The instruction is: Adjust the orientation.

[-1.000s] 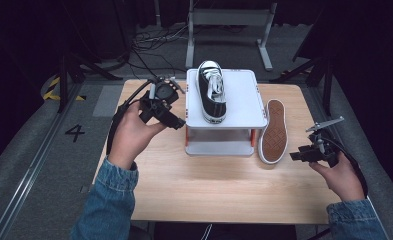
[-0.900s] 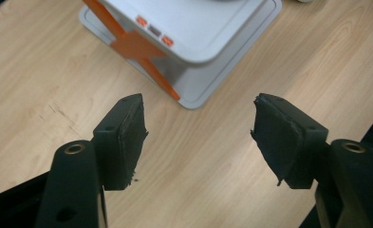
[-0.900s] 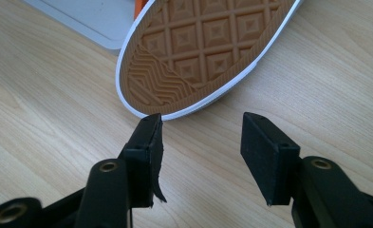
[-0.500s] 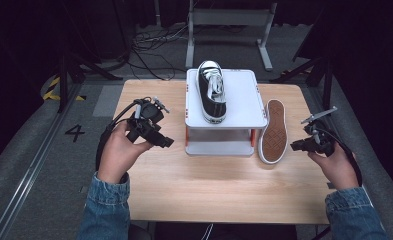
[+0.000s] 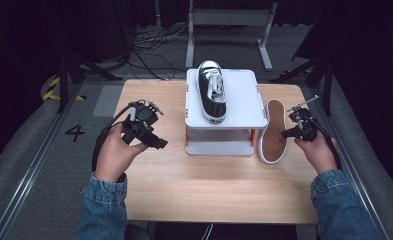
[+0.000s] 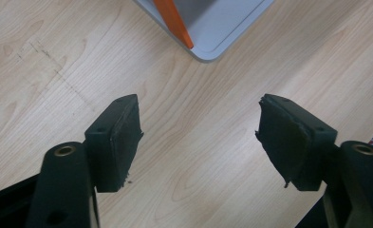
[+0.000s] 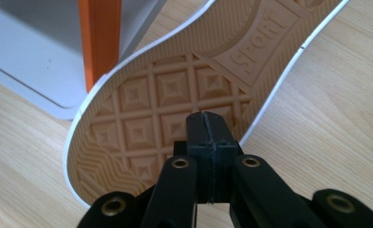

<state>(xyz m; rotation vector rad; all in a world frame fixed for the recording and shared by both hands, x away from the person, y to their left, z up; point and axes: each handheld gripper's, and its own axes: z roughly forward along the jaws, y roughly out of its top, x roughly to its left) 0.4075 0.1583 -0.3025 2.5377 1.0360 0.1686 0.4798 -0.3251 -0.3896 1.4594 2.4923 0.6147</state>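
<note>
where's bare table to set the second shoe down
The near half of the table, between the stand and the front edge, is bare. So is the strip left of the stand, beyond the left tool. The right side is crowded: the sole-up shoe leans by the stand with the right tool beside it.

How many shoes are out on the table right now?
2. One black shoe stands upright on top of the white stand. The other shoe leans on its side against the stand's right end, sole facing out. Nothing suggests another is hidden.
</note>
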